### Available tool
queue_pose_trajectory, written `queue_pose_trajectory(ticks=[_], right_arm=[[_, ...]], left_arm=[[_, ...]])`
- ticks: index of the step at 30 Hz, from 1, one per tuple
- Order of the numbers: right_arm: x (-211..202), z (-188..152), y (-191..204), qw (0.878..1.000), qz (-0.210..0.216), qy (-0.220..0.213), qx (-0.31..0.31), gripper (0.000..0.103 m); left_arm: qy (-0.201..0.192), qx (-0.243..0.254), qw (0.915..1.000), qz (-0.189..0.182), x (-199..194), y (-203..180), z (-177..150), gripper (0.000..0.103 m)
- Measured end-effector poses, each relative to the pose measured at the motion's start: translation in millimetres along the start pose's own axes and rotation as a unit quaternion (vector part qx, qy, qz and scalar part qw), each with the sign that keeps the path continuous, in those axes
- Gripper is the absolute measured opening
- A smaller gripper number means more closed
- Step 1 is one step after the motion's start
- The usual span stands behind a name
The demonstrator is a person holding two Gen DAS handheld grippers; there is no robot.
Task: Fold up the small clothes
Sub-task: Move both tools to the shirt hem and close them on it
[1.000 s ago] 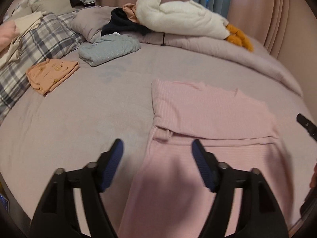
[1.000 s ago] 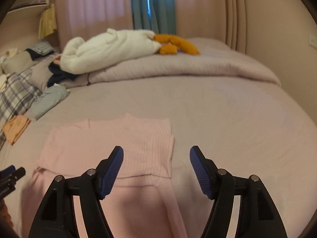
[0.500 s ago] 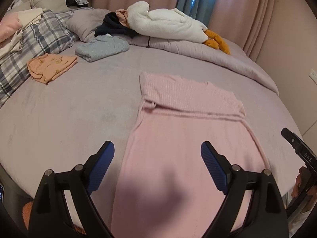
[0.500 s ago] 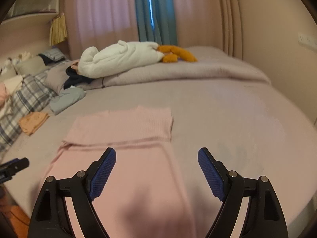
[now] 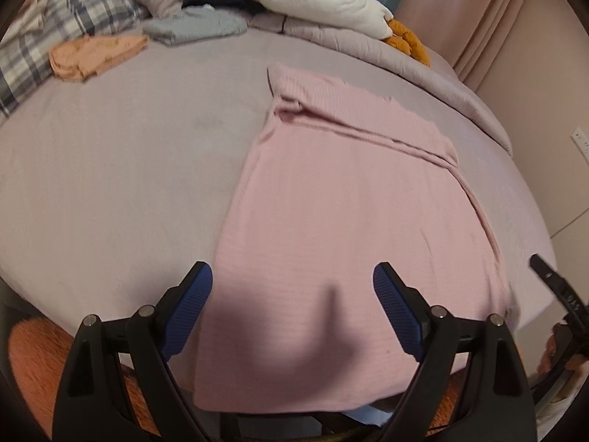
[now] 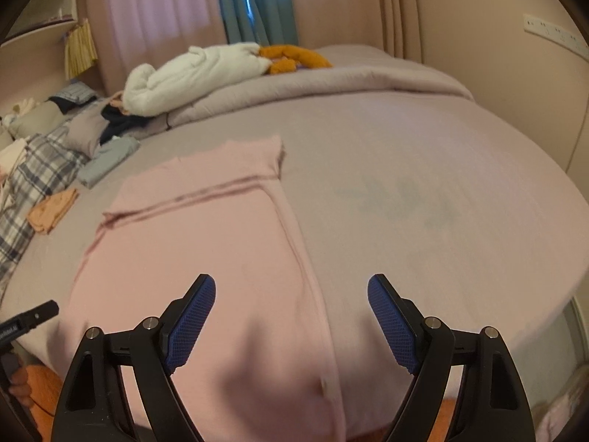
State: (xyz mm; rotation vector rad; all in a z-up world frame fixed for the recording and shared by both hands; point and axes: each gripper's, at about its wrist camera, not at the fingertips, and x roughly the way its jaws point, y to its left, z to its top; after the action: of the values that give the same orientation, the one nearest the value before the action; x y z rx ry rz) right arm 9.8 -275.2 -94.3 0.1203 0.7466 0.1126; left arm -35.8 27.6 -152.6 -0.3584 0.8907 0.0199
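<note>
A pink ribbed garment [image 5: 342, 199] lies flat on the mauve bed sheet [image 5: 121, 169], its far end folded back over itself and its near hem hanging at the bed's front edge. My left gripper [image 5: 292, 278] hovers open above the garment's near left part, nothing between its blue pads. In the right wrist view the same garment [image 6: 206, 243] stretches away, and my right gripper [image 6: 291, 289] stands open over its near right edge, holding nothing. The right gripper's tip [image 5: 552, 283] shows at the left view's right edge.
Folded clothes sit at the far left: an orange piece [image 5: 95, 53] and a grey-blue piece [image 5: 195, 29]. A plaid pillow [image 5: 55, 33], a white fluffy jacket [image 5: 324, 3], an orange plush toy [image 5: 405, 38] and a rolled duvet [image 6: 313, 84] line the back. Orange fabric [image 5: 33, 364] shows below the bed edge.
Both grippers pulled back toward the near bed edge and dropped a little, and their jaws spread wider. The garment's whole length down to the near hem has come into view.
</note>
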Motion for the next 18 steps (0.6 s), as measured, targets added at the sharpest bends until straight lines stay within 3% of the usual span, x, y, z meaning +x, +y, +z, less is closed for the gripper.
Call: queue_pose_trajectory(ticks=[11,18], right_arm=[[19.6,-30.5,-22.8,0.997,-0.009,0.070,0.032,0.085],[23.3,-36.3,-26.4,0.995,-0.020,0.093,0.006,0.084]], left_arm=[[0.038,-0.020,0.9988,-0.024,10.1,16.6,-23.8,0.089],[0.044,-0.002,0.9981,-0.044,9.2,18.1,-29.1,0.088]])
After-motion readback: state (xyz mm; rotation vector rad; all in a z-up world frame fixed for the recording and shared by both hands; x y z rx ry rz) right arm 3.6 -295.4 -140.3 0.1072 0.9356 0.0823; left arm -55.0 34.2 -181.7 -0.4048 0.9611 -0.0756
